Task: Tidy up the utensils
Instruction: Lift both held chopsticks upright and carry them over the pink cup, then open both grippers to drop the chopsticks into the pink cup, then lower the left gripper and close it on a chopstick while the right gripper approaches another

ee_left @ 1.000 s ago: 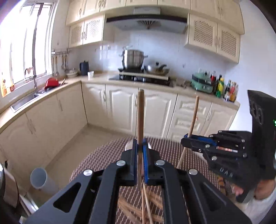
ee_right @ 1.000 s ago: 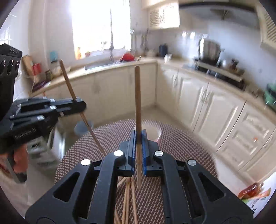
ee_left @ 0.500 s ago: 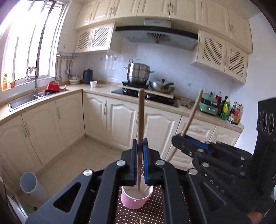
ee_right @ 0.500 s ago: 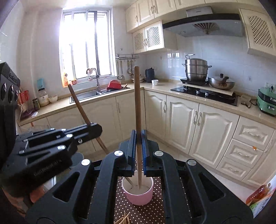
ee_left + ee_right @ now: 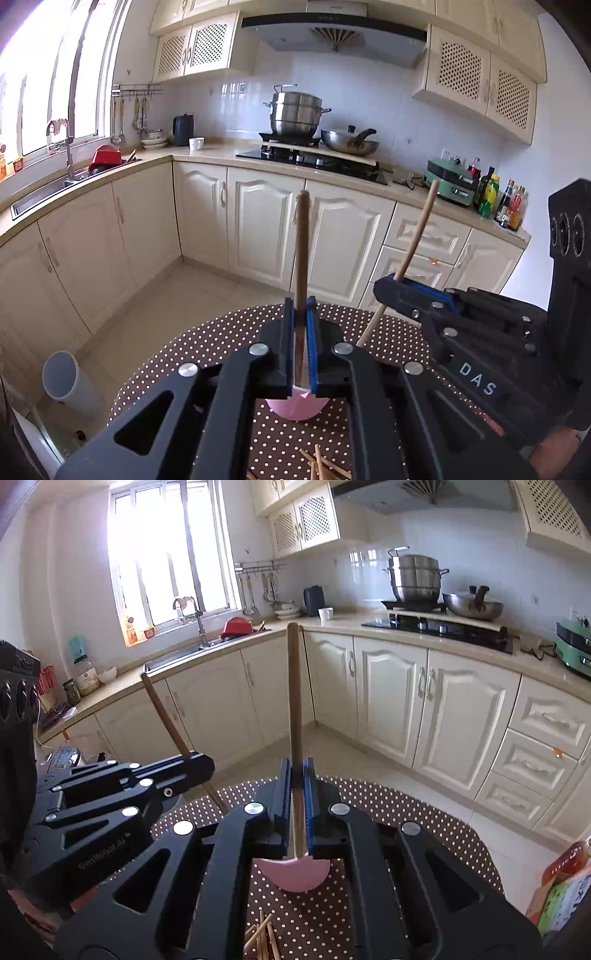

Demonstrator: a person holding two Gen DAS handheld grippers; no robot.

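Gripping a round brown wooden chopstick [image 5: 301, 266] upright between its blue-padded jaws, the left gripper [image 5: 301, 354] hangs over a small pink cup [image 5: 297, 406] standing on the round table with a brown white-dotted cloth [image 5: 177, 354], toward its far edge. The right gripper [image 5: 295, 812] likewise clamps a second brown wooden chopstick [image 5: 294, 709], held upright above the same pink cup [image 5: 295, 877]. Seen from the left wrist, the right gripper [image 5: 402, 291] sits just beside the left, its stick leaning; seen from the right wrist, the left gripper [image 5: 201, 762] crowds in from the left in the same way. Each gripper's body hides most of the cup, so whether either stick's lower end reaches inside cannot be told. Loose wooden chopsticks [image 5: 262, 938] lie in a small heap near the table's near edge. Beyond the table stand cream kitchen cabinets [image 5: 332, 236] and a grey bin [image 5: 68, 380] on the floor.
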